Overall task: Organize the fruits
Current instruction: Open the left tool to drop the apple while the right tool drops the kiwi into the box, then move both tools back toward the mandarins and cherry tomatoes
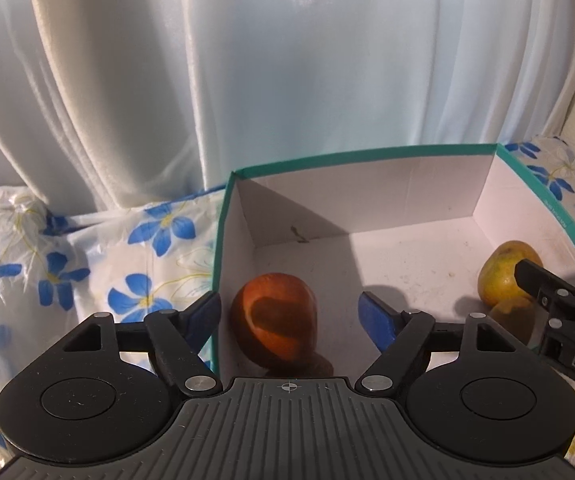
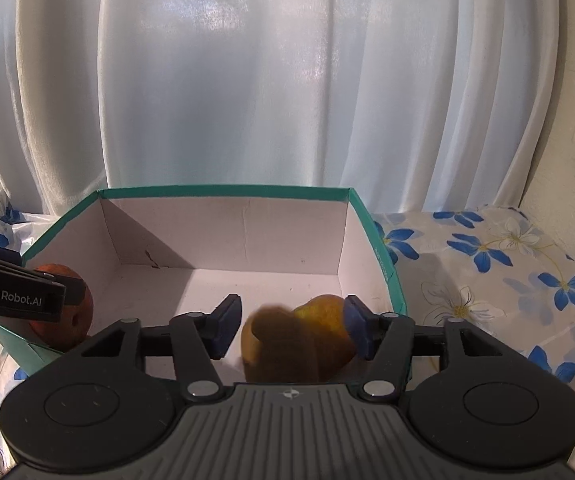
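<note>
- Both claws stand spread wide with nothing pinched: the left gripper hangs over the near left corner of the teal-edged white cardboard box, one blue pad outside the wall and one inside, and the right gripper brackets fruit at the box's right end without clearly touching it.
- Between the left gripper's pads sits the round reddish-orange fruit on the box floor, close against the left wall; the pads are apart from it.
- At the right end lie the yellow pear-shaped fruit and, nearer the camera, a second darker yellow-brown fruit, blurred and partly shadowed, so its kind is unclear.
- Judging by this, the fruits in view are already inside the box; none shows on the blue-flowered plastic tablecloth. Little seems left beyond tidying or withdrawing, though the near table is hidden.
- Box walls look like thin matte card, lightly scuffed and stained on the floor.
- Fruit skins look smooth and firm; the cloth is glossy and wrinkled, the white curtain sheer and pleated.
</note>
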Tool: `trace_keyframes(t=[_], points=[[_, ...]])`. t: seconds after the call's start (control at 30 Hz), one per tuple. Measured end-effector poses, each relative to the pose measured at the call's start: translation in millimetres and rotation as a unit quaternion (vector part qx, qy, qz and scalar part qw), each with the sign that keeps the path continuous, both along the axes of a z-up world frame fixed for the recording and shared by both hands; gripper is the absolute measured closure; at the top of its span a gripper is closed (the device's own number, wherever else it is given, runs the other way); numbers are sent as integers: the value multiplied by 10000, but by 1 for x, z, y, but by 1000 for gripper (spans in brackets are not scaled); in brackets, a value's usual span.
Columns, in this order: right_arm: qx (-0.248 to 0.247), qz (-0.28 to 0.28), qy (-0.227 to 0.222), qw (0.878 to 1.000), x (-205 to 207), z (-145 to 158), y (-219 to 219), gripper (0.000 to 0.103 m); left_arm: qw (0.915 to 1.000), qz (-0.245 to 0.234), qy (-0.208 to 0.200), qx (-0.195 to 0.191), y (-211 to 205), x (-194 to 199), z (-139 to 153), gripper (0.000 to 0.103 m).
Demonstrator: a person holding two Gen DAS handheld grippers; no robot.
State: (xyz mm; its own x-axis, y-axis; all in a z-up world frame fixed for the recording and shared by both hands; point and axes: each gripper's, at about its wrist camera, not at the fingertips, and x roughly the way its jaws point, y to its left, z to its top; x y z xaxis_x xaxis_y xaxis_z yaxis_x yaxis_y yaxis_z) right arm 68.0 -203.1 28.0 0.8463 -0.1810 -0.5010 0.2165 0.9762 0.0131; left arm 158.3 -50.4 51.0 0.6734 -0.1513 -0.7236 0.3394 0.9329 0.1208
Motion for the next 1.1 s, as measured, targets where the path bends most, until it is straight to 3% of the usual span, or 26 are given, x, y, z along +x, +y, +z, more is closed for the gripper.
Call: trace_keyframes(t=[0.1,0.13,0.47,0.67,0.8,1.1], points=[[-160,-19,-378,9992,-12,12,4,3,9999,74,-68,5,5,-3,6,21],[-236,-15,-471,9986,-16,15,6,1,9999,86,-68,0,7,-4,8,21],[-690,-441,-1464,9858,-62,35,19,0,9997,127,-203,-32,24,-26,19,20],[-430,-224,-1210,9915,-90,24,22,0,9990,59,-440,0,36,-53,21,19],[-184,-353,-884,9953,-112,9,22,0,9975,-158,-689,93,47,-82,5,17],[-54,-336,-290,9990,-133,-22,26,0,9950,-896,-426,144,37,-128,-41,18]])
